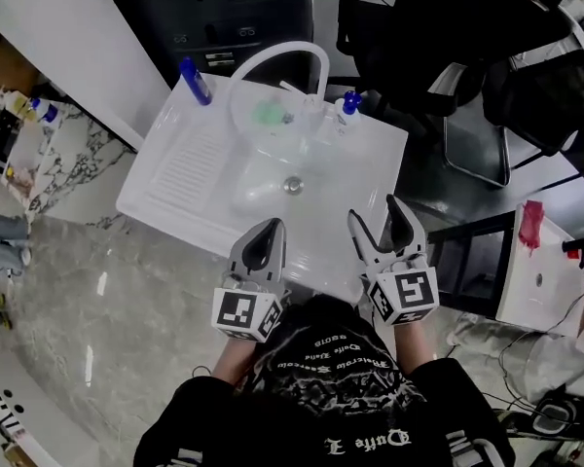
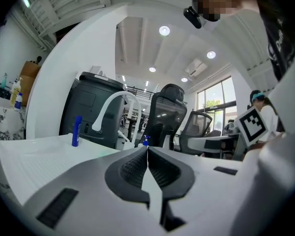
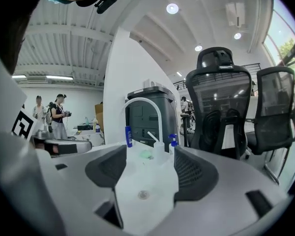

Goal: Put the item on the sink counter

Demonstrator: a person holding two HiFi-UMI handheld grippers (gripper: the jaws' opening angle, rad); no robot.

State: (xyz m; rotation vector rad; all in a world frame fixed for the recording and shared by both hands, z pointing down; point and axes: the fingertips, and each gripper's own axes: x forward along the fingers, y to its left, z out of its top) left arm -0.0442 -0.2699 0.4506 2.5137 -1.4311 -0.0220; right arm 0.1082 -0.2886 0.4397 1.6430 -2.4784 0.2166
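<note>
A white sink counter point(image 1: 190, 163) lies below me, with a curved white faucet point(image 1: 273, 61) and a drain point(image 1: 293, 185) in its basin. A blue bottle point(image 1: 196, 81) stands at its far left corner. A pump bottle with a blue top point(image 1: 347, 107) stands right of the faucet, and something green point(image 1: 269, 115) lies by the faucet's base. My left gripper point(image 1: 271, 227) hovers at the near edge, shut and empty; the left gripper view shows its pads point(image 2: 137, 166) together. My right gripper point(image 1: 375, 212) hangs beside it, open and empty, with the basin seen between its fingers point(image 3: 194, 171).
A dark bin point(image 1: 243, 8) stands behind the sink and black office chairs point(image 1: 438, 27) at the back right. A small white table point(image 1: 540, 270) with a red thing point(image 1: 530, 224) is at the right. A marble shelf with bottles point(image 1: 39, 110) is at the left. People stand far off point(image 3: 59, 114).
</note>
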